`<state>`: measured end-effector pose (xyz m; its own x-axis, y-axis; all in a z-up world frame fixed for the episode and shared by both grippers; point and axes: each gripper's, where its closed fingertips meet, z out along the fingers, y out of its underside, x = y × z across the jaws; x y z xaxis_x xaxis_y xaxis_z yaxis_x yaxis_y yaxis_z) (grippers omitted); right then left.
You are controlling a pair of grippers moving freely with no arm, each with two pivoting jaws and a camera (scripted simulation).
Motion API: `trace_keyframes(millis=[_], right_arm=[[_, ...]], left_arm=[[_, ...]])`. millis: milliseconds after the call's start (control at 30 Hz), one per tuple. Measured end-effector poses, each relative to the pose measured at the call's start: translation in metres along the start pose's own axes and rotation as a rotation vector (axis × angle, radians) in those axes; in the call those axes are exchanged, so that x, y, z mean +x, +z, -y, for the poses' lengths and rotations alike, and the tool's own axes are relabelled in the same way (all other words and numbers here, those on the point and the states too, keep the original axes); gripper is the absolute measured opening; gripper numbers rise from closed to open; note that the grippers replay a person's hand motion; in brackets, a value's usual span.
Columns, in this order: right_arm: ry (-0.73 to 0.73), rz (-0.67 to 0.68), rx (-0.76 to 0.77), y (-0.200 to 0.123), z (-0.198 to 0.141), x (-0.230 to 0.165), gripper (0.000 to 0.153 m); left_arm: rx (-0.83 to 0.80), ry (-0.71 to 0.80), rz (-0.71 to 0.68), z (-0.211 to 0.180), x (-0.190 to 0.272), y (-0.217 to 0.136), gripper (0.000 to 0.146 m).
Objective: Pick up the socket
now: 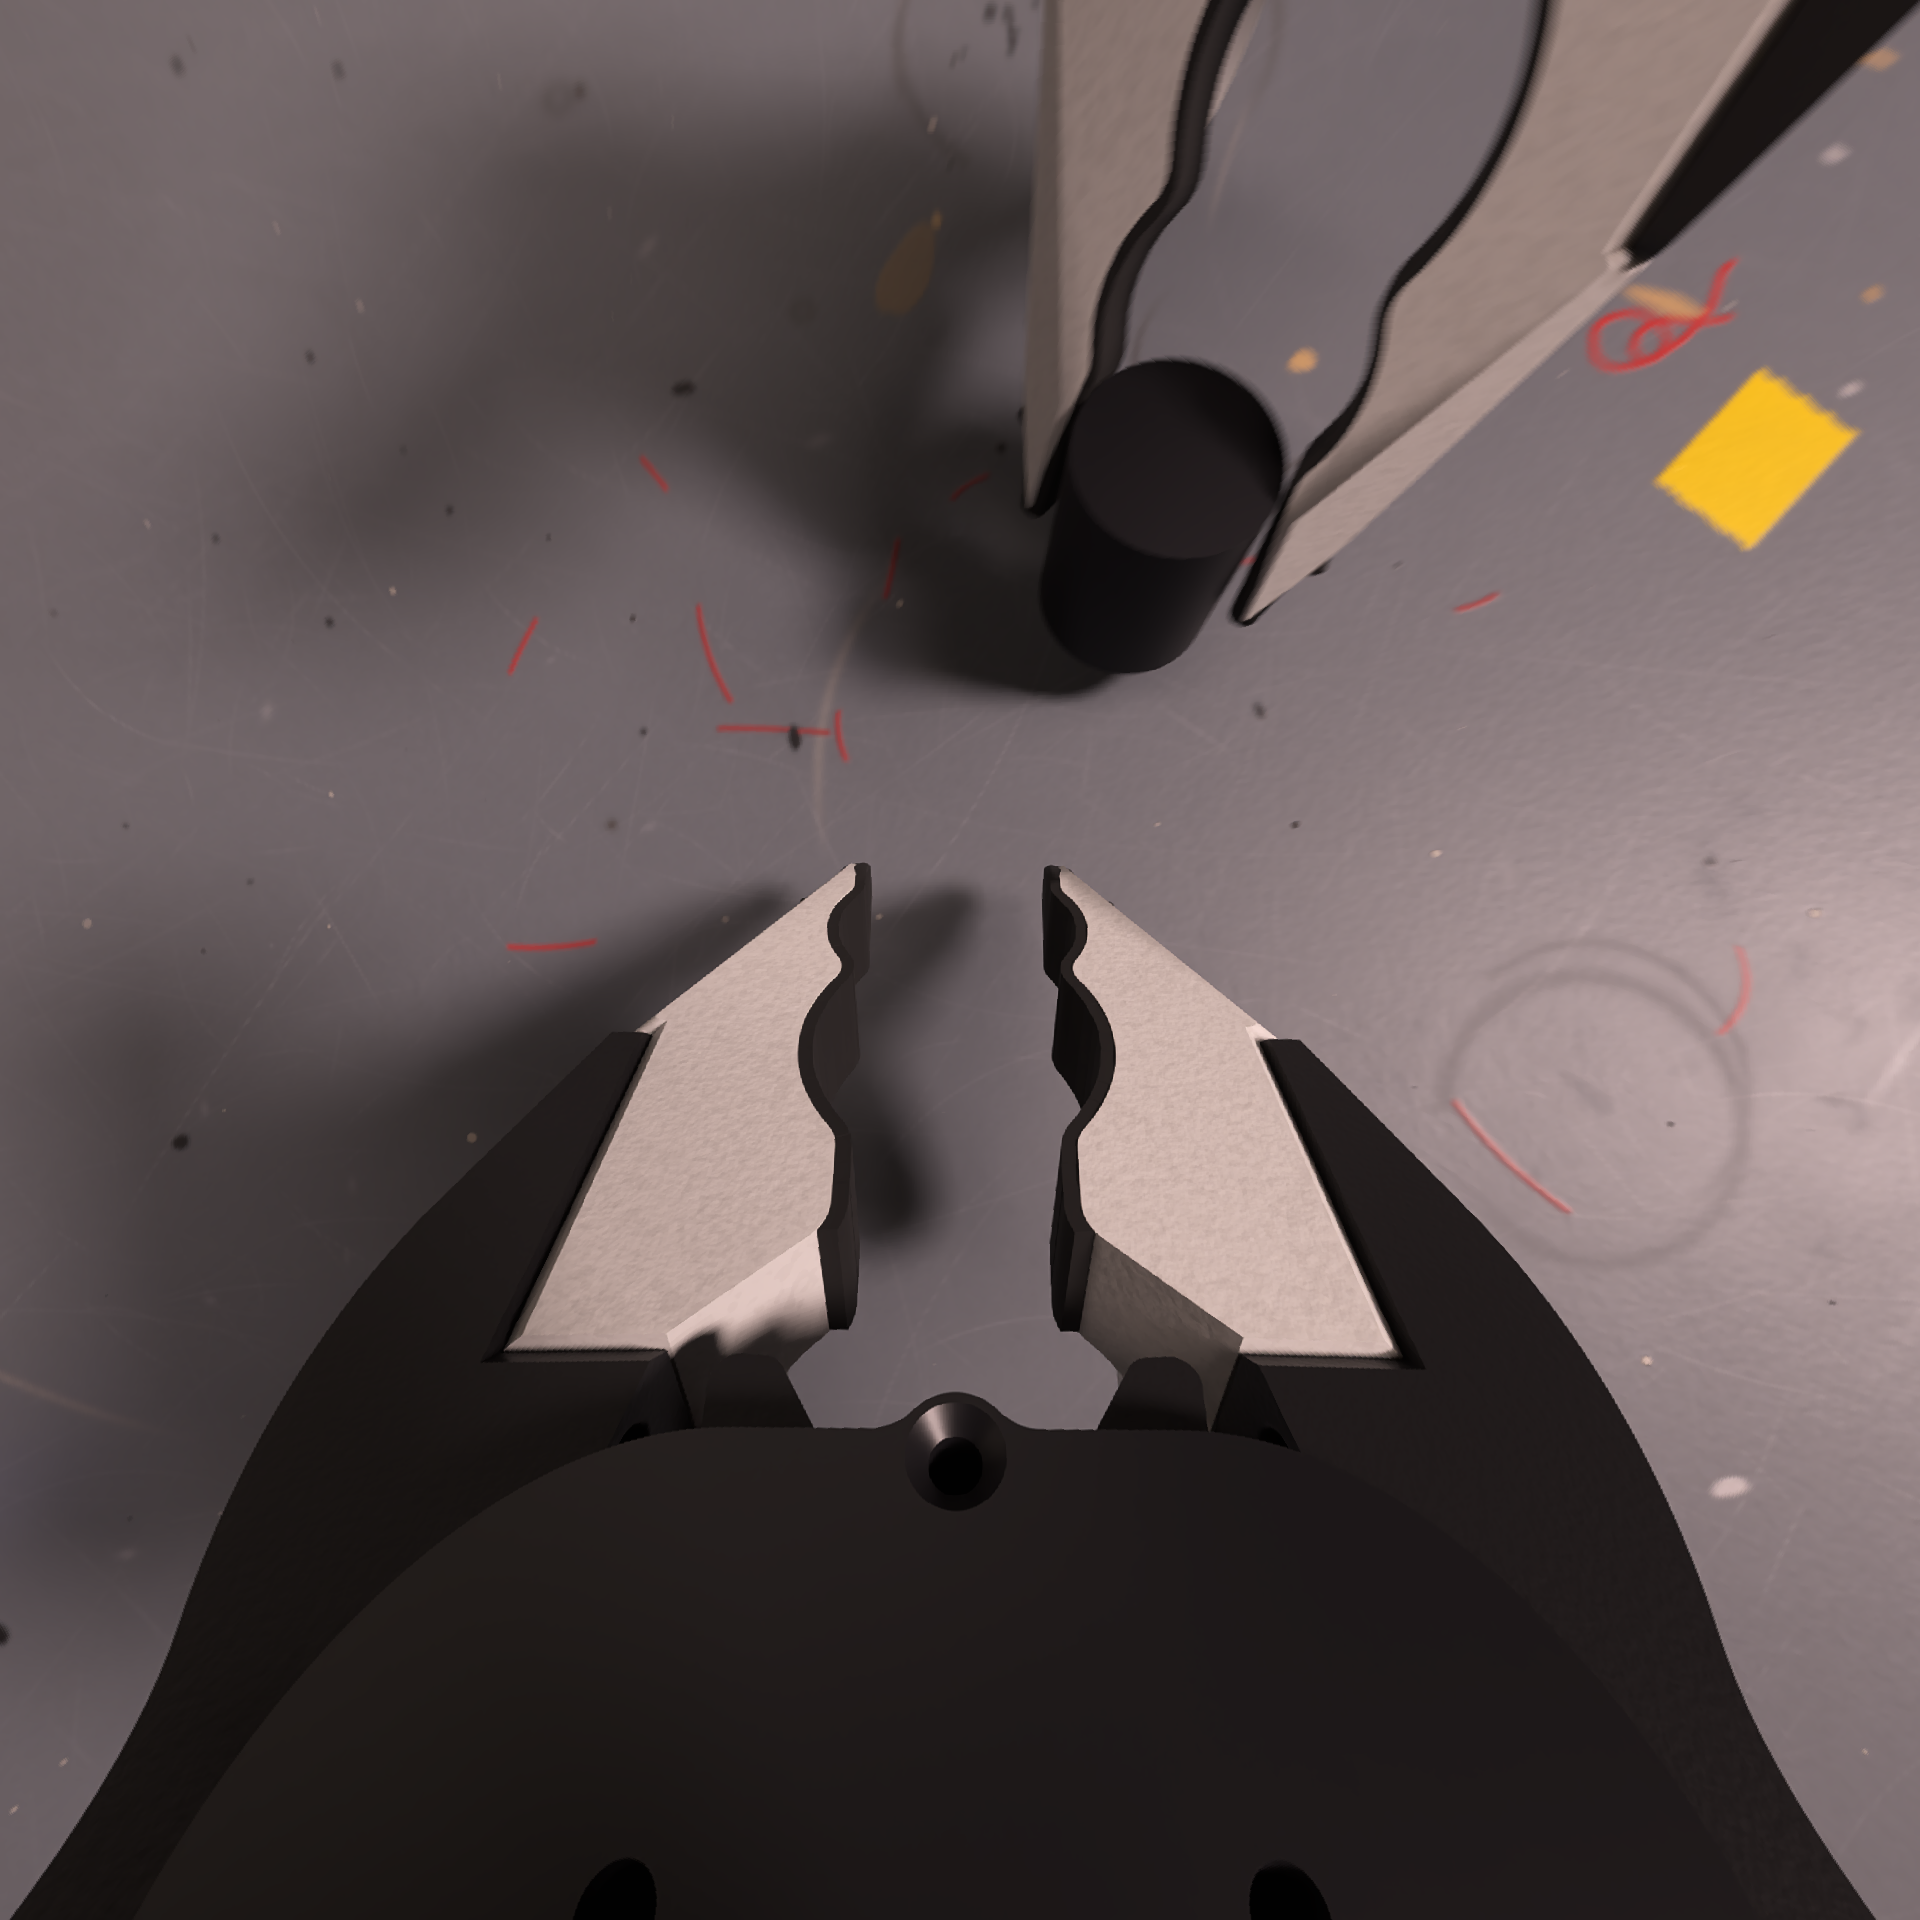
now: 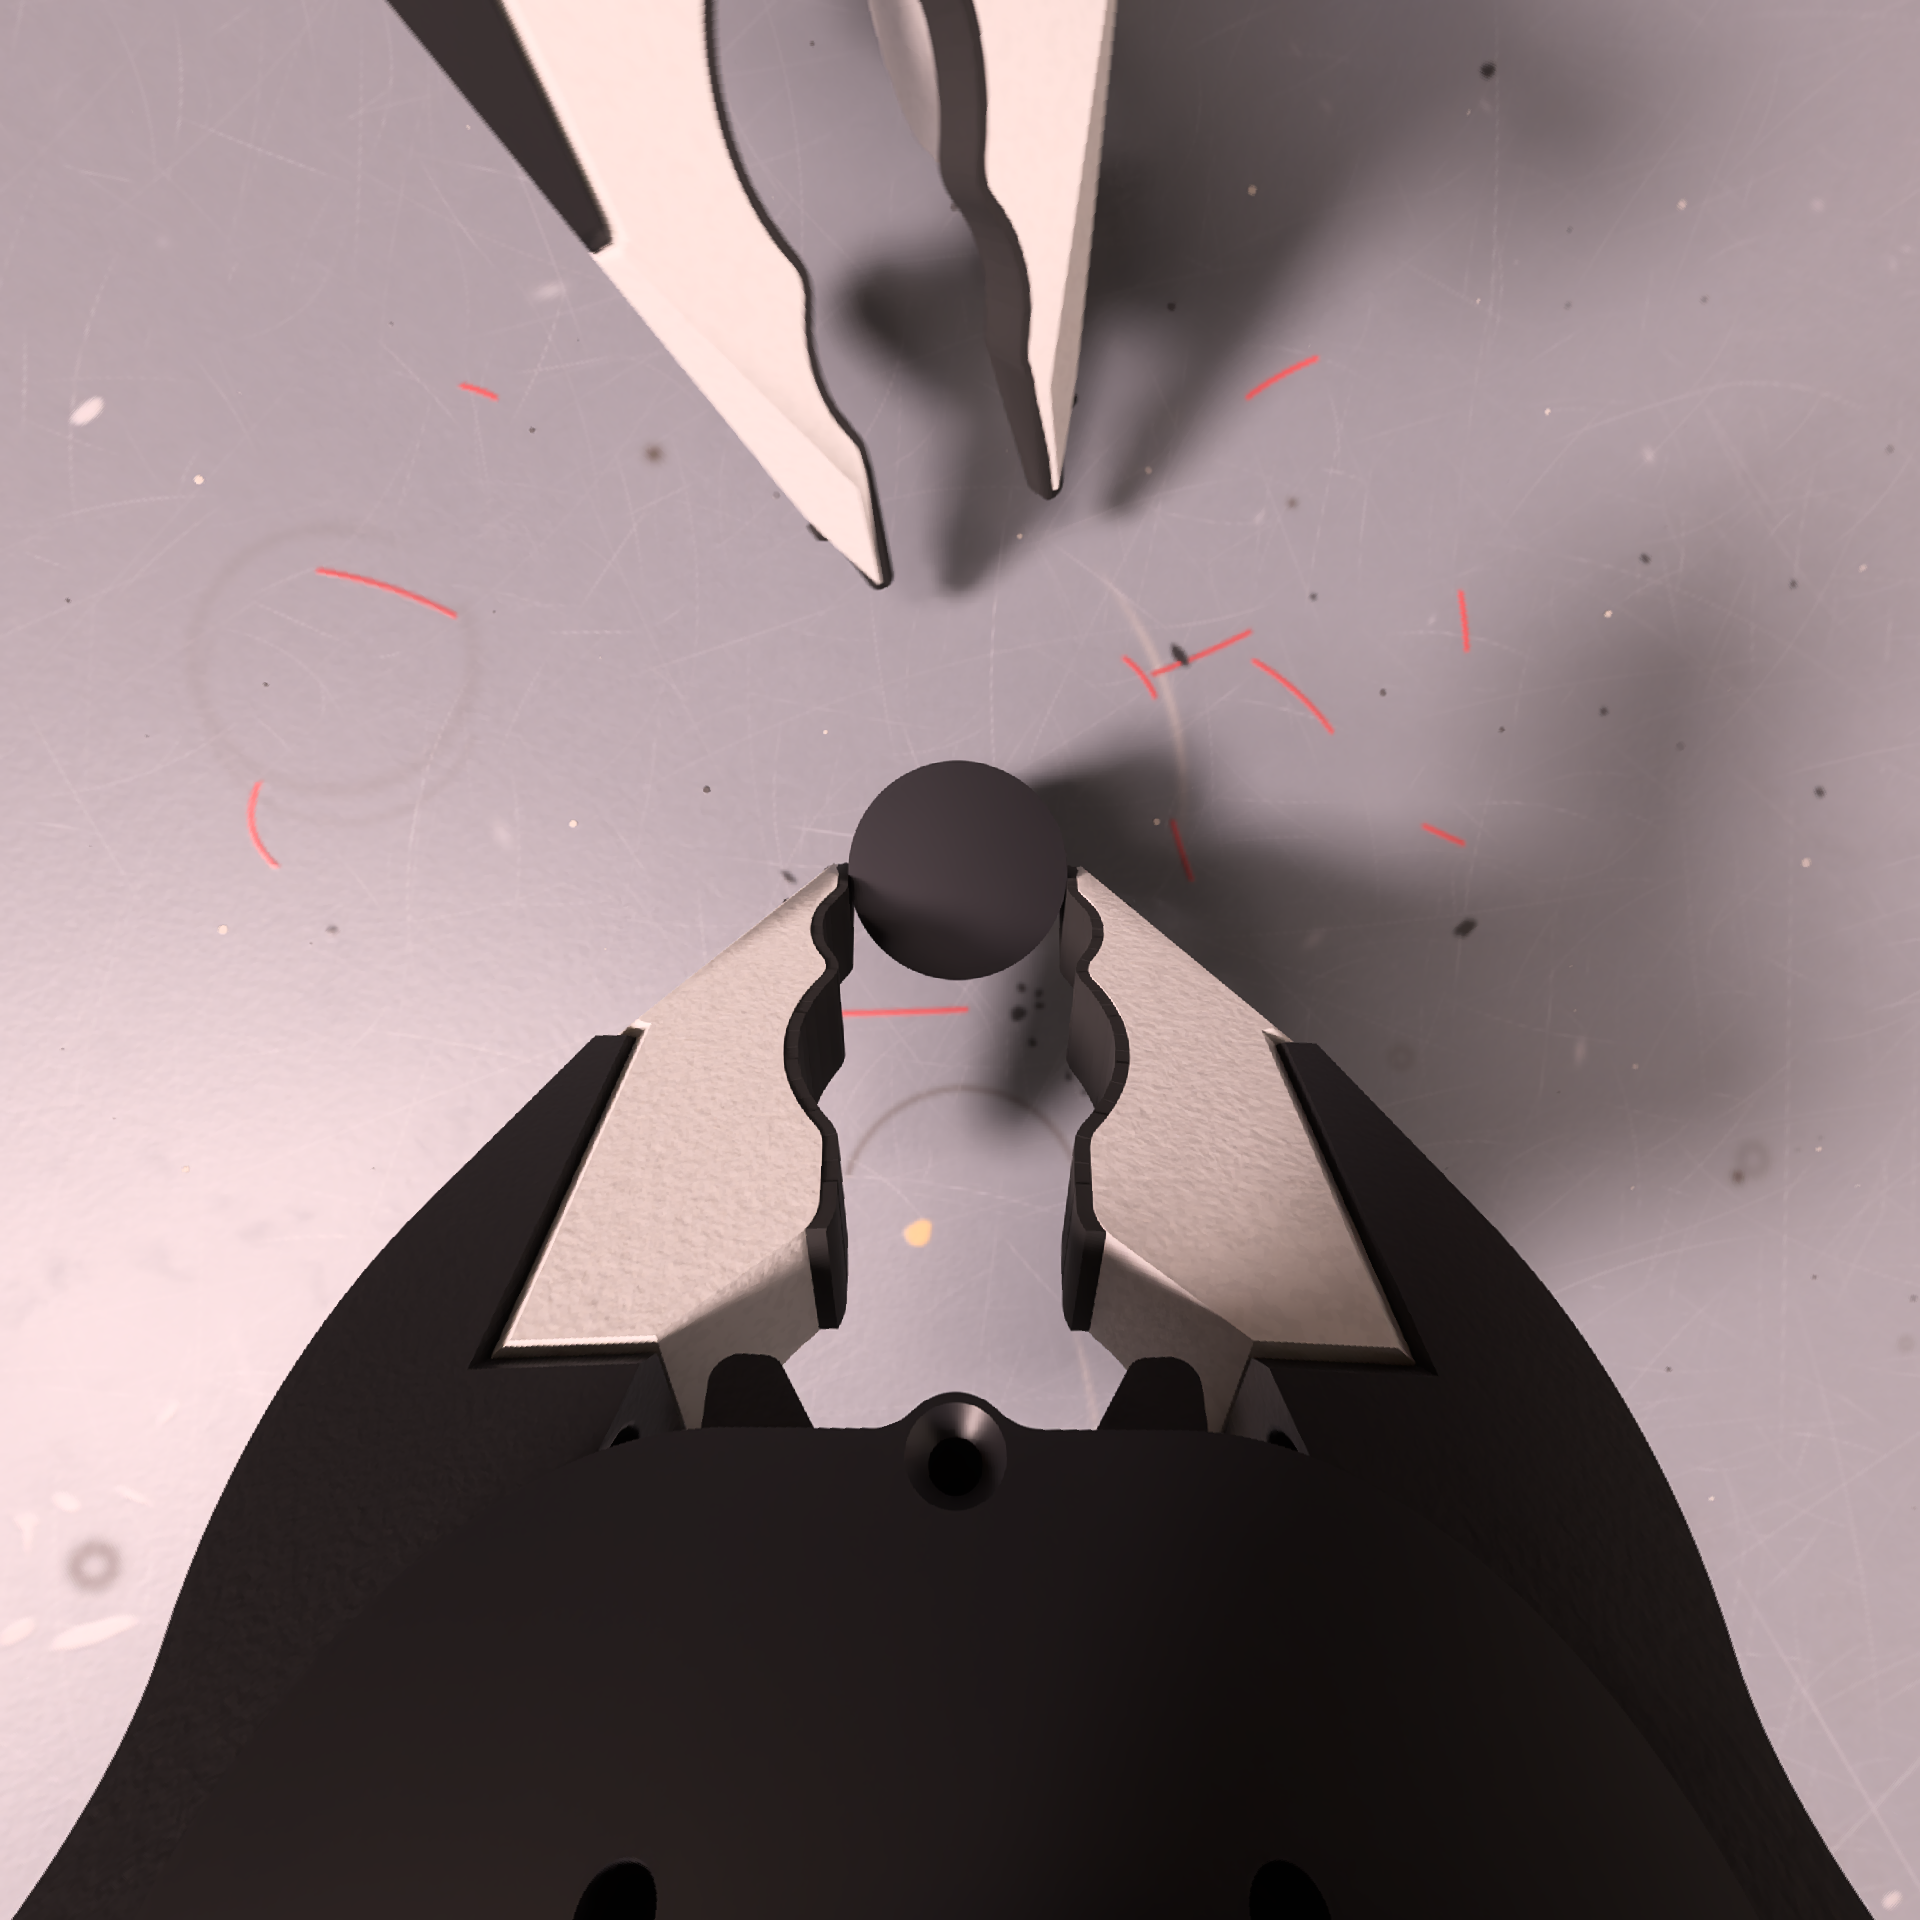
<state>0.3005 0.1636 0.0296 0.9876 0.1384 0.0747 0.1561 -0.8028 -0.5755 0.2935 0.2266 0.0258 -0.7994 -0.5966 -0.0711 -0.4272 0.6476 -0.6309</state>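
The socket (image 1: pixel 1153 520) is a short black cylinder standing upright on the grey table. My right gripper (image 1: pixel 1148 566) comes down from the top of the left wrist view, with a pale finger pressed to each side of the socket. In the right wrist view the socket (image 2: pixel 956 873) sits between the tips of my right gripper (image 2: pixel 956 888), which is shut on it. Whether its base touches the table is not clear. My left gripper (image 1: pixel 956 883) is open and empty, a short way in front of the socket. It also shows in the right wrist view (image 2: pixel 961 532).
A yellow square patch (image 1: pixel 1756 457) lies on the table right of the socket, with a red curled thread (image 1: pixel 1652 332) beside it. Short red thread scraps (image 1: pixel 717 655) and a faint ring mark (image 1: pixel 1590 1101) lie flat on the scratched grey surface.
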Motion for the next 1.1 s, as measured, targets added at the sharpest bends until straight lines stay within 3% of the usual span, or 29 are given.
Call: trace_keyframes(millis=[67,367,533,800,1100], right_arm=[[0.014,0.005,-0.009,0.001,-0.002,-0.001,0.039],[0.147,0.007,-0.011,0.004,-0.003,-0.003,0.039],[0.139,0.007,-0.002,0.004,0.001,-0.01,0.039],[0.117,0.011,0.002,0.006,0.007,-0.023,0.039],[0.196,-0.027,-0.029,0.011,-0.004,-0.018,0.039]], left_arm=[[-0.055,-0.008,0.001,-0.005,-0.005,0.005,0.032],[-0.013,-0.122,0.033,-0.001,-0.014,0.012,0.015],[0.013,-0.181,0.066,-0.002,-0.018,0.012,0.006],[0.008,-0.204,0.068,-0.002,-0.013,0.011,0.013],[-0.018,-0.269,0.087,-0.012,-0.005,0.002,0.012]])
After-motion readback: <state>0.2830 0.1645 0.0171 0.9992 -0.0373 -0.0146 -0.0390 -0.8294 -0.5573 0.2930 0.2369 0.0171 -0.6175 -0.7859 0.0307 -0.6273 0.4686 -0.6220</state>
